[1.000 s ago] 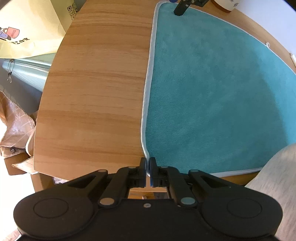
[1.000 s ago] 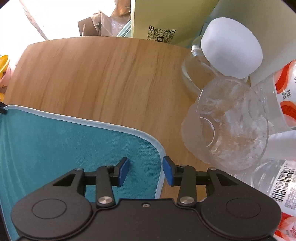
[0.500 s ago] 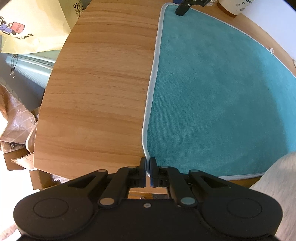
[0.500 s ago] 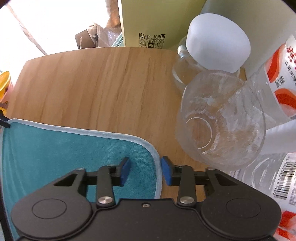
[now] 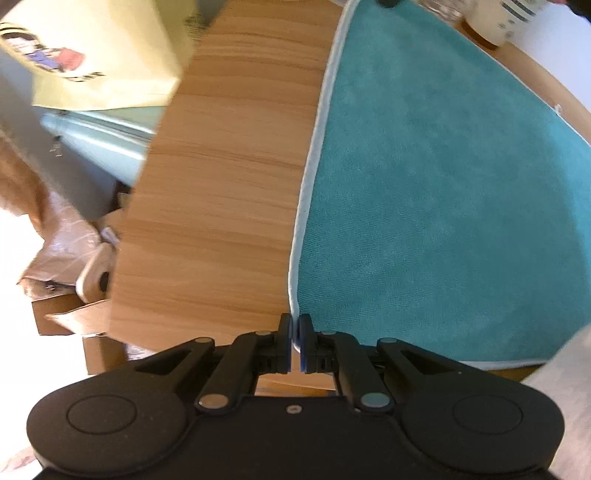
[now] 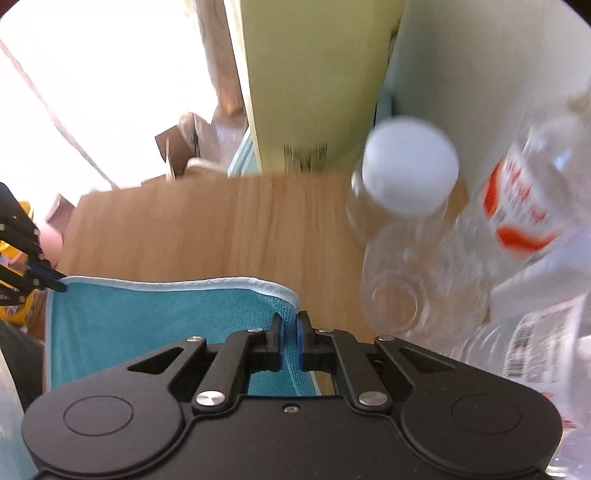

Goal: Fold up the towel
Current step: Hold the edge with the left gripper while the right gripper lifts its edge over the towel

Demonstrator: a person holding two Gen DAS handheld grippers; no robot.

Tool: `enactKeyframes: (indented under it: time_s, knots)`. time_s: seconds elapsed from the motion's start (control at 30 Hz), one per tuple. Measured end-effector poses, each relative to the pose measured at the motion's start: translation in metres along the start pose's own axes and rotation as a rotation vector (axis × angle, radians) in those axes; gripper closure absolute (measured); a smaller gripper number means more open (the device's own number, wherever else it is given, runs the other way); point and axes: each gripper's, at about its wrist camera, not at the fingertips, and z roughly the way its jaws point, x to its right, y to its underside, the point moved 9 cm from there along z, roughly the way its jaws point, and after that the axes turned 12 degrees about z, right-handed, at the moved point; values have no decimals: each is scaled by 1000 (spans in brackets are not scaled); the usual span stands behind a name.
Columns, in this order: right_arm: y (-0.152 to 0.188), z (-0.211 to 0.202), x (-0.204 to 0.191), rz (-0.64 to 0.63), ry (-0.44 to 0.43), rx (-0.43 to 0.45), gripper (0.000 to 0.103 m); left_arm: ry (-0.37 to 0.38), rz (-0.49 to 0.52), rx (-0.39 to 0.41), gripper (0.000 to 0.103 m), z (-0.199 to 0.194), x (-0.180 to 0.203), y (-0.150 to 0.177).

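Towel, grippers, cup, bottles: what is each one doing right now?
Towel: spread flat on the table, two corners pinched.
Left gripper: shut on a towel corner.
Right gripper: shut on another towel corner, lifting it slightly.
Clear cup: upright, looks empty.
Jar: white lid on.
Labelled bottle: blurred; fill unclear.

Black left hand-held gripper (image 5: 294,341), blue pads (image 6: 282,345), silver screws, possibly grey sleeve (image 5: 565,387)

We count one teal towel (image 5: 443,192) spread on one wooden worktop (image 5: 229,184). Two grippers: the left gripper (image 5: 294,345) and the right gripper (image 6: 290,341), each with two jaws. At the right of the right wrist view, one clear glass (image 6: 406,295), one white-lidded jar (image 6: 410,177), one red-labelled bottle (image 6: 524,206). One yellow paper bag (image 5: 99,55) upper left, one paper cup (image 5: 506,18) upper right.
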Motion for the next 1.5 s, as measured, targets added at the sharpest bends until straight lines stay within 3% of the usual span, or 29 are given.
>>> enactKeyframes:
  time_s: [0.23, 0.53, 0.8, 0.9, 1.1, 1.27, 1.5]
  knots:
    - [14, -40, 2, 63, 70, 117, 97, -30, -3, 74, 100, -37, -6, -15]
    - [88, -75, 17, 197, 156, 230, 97, 22, 109, 191, 100, -75, 72, -41]
    - [196, -137, 36, 321, 206, 323, 97, 99, 195, 260, 100, -98, 198, -56]
    - [249, -161, 46, 369, 231, 351, 97, 148, 237, 282, 100, -98, 268, -63]
    - [341, -201, 56, 443, 242, 394, 97, 235, 300, 281, 100, -87, 370, -67]
    - [413, -214, 63, 526, 233, 407, 97, 283, 363, 263, 100, -68, 451, -67]
    - [473, -218, 76, 585, 246, 407, 97, 351, 448, 237, 100, -45, 559, -64]
